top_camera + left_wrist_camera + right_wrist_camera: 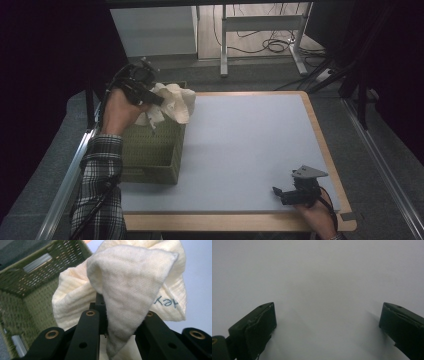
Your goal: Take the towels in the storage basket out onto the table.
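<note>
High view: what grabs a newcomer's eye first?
The cream cloth, pinched in the left gripper and bunched above the far right corner of the green basket at the table's left edge. In the left gripper view it drapes over the jaws, with dark lettering on one fold. The right gripper sits open near the front right corner of the grey table, nothing between its jaws.

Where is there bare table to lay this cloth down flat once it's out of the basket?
The grey tabletop is bare from the green basket across to its wooden right edge, and from the far edge toward the near one. It is tight at the left, where the left gripper holds the cream cloth over the basket, and at the near right corner, where the right gripper rests.
</note>
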Demonstrator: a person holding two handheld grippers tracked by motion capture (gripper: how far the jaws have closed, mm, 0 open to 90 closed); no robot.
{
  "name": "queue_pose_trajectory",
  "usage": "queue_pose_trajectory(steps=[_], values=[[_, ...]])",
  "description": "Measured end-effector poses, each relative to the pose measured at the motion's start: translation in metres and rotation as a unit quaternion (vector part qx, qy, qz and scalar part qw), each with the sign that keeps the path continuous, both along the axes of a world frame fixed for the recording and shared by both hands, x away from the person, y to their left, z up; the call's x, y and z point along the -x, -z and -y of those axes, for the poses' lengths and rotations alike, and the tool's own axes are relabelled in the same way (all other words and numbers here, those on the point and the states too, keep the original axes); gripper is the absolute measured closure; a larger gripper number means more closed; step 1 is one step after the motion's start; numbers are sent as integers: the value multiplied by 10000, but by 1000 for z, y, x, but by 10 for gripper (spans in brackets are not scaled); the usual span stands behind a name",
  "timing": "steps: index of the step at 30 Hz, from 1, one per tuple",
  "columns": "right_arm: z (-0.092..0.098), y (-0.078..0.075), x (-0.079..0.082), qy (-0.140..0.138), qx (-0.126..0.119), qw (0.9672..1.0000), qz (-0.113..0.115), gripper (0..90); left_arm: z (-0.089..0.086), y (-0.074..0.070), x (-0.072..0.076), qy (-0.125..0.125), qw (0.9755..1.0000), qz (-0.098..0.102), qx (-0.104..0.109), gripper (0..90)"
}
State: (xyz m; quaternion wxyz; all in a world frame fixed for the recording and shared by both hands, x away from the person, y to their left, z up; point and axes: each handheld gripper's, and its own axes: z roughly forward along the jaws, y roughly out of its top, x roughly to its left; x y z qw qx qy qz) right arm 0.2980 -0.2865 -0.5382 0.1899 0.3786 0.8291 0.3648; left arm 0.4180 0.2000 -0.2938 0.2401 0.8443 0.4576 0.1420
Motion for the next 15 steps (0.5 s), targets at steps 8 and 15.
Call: queue_pose_trajectory(steps=[8,15], values=[[0,0,0,-2,-8,10000,-3,11,26,2,-8,236,9997,-13,-1,781],[0,0,0,1,-12,10000,-10,11,51,5,-15,432,9991,-11,46,780]])
